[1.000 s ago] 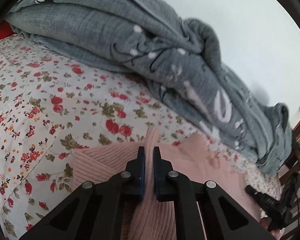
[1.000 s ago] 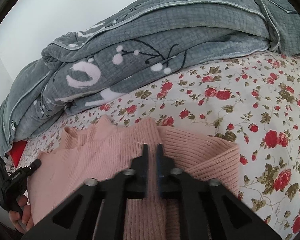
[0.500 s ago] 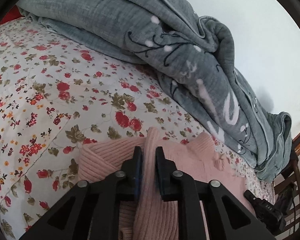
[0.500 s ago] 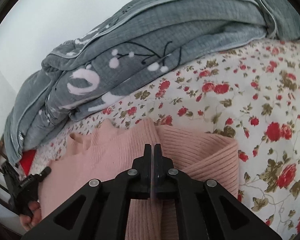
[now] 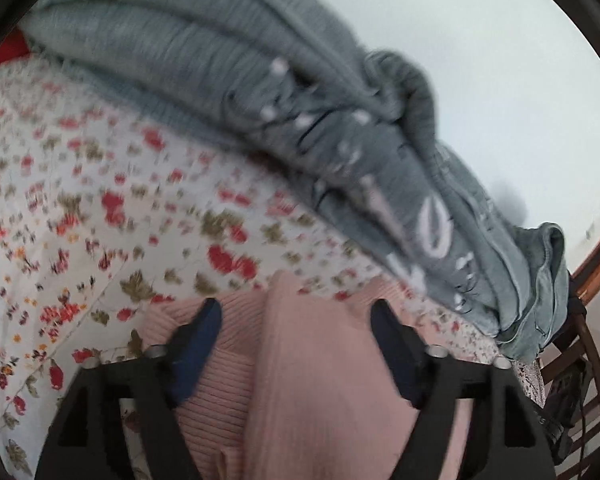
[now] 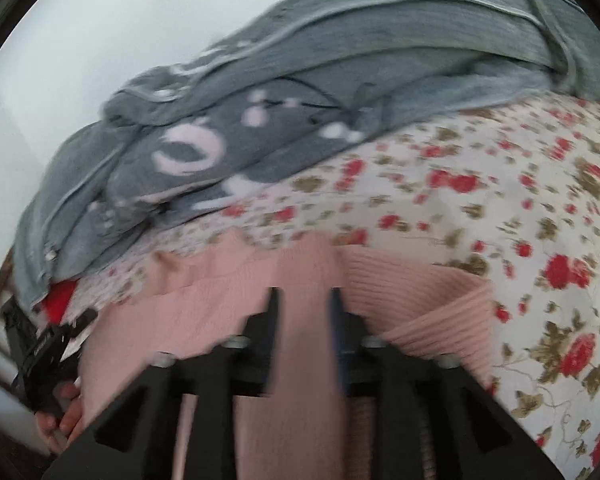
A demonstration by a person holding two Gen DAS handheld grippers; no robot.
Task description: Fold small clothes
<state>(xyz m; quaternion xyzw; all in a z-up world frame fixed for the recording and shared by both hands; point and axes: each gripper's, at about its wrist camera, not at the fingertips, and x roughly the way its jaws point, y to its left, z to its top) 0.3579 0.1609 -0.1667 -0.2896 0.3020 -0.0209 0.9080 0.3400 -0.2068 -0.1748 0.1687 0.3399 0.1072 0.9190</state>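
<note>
1. The pink sweater (image 5: 324,380) lies on the bed (image 5: 100,216), partly folded: a smooth panel is laid over the ribbed knit, with the ribbed part showing at each outer side. Both views are blurred by motion.
2. The left tool (image 5: 296,316) is spread wide, one finger on each side of the folded panel's edge and nothing pinched. I judge that the fold on this side has been let go so the cloth can settle flat.
3. The right tool (image 6: 304,300) is partly spread, its fingers straddling a raised strip of the sweater; whether the pads touch the knit I cannot tell. It looks placed to release that layer too.
4. Beyond the sweater, toward the wall, a grey blanket (image 6: 300,120) is bunched along the bed, well apart from the fold, so it does not hinder the work.
5. Beside the sweater, at the bed's edge, the person's left hand (image 6: 60,412) grips that tool's handle.
6. Next, likely a further fold to make the sweater compact.
</note>
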